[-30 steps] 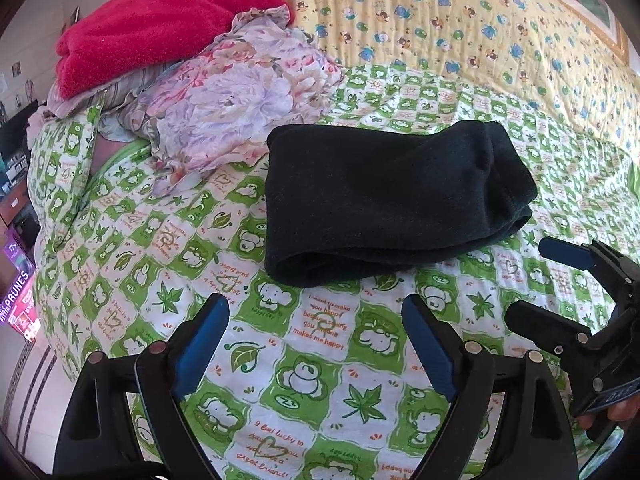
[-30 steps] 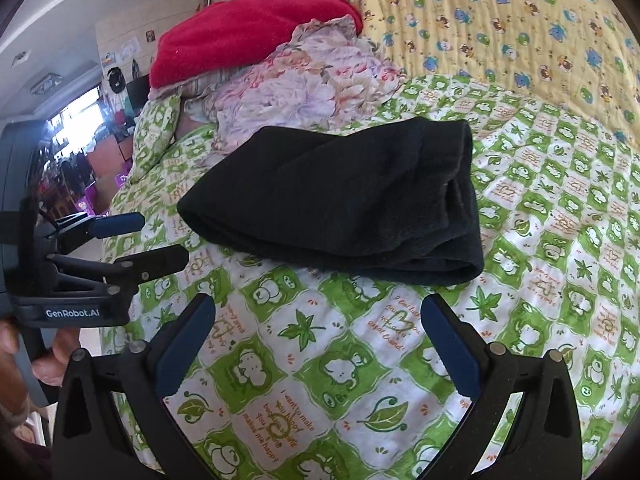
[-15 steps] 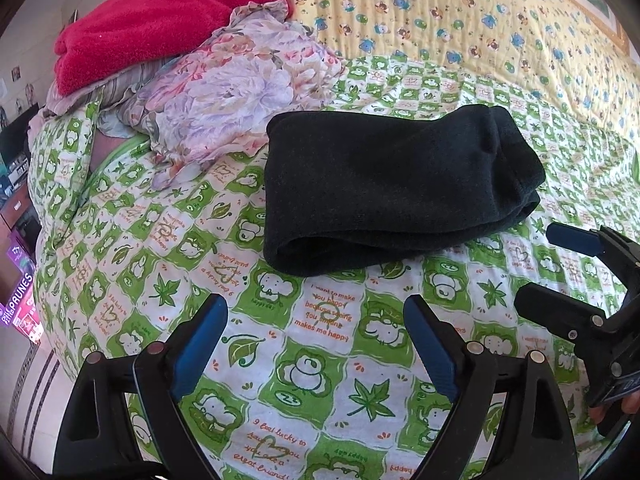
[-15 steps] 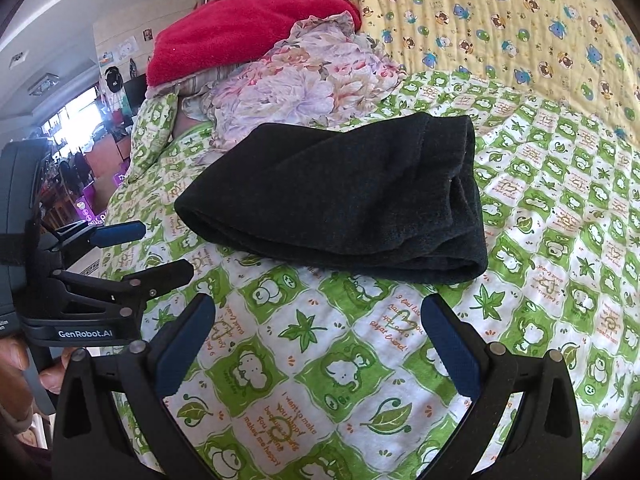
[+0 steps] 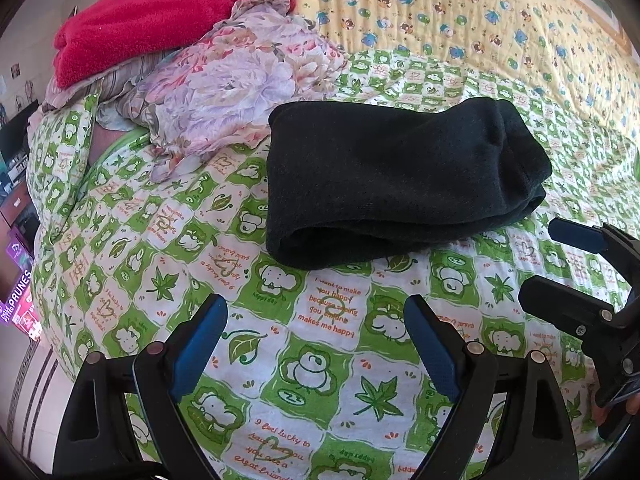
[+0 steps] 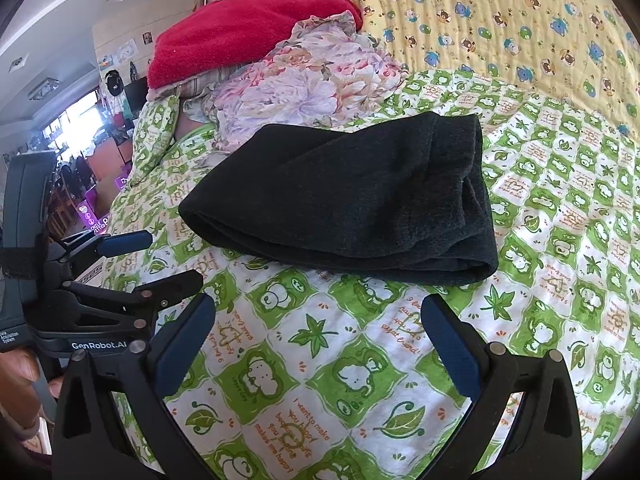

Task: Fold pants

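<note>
The black pants (image 5: 396,184) lie folded into a thick bundle on the bed (image 5: 328,360), ahead of both tongs and touching neither. The left tongs (image 5: 316,344) hover over the green patterned sheet with their 2 blue-padded fingers spread wide, holding nothing. The right tongs (image 6: 318,344) are just beside them, likewise spread and empty. Beyond the pants, a floral cloth (image 5: 236,92) and a red blanket (image 5: 156,20) are heaped.
</note>
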`<state>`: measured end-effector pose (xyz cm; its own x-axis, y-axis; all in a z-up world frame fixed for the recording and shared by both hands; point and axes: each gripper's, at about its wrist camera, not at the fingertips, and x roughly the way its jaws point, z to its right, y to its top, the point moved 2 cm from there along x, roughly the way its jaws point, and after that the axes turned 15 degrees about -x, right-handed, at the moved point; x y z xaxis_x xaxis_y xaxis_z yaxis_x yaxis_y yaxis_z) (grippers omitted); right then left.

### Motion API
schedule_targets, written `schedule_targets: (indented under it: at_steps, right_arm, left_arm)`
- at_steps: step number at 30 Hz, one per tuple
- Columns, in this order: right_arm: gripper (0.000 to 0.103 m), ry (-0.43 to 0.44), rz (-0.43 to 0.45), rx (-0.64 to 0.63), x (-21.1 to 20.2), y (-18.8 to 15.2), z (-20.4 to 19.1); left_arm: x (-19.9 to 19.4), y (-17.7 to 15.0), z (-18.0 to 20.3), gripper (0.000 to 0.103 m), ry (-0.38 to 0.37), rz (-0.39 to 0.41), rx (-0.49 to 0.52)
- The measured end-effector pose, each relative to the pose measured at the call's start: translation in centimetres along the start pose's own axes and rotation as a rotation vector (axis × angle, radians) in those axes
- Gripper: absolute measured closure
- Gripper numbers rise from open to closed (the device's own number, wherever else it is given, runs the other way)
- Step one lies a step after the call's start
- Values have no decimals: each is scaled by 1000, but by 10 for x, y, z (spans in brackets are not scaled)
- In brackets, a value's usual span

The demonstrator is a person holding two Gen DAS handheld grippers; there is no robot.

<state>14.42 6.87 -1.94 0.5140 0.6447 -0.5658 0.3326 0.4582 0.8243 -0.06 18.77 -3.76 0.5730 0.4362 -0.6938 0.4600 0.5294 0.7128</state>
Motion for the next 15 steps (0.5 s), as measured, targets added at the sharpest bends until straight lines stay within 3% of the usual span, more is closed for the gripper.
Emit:
schedule_targets:
  at_steps: [15]
  right_arm:
    - [1,1,-1,0,1,1,-1]
  left_arm:
    - [-1,0,-1,13,3,5,-2]
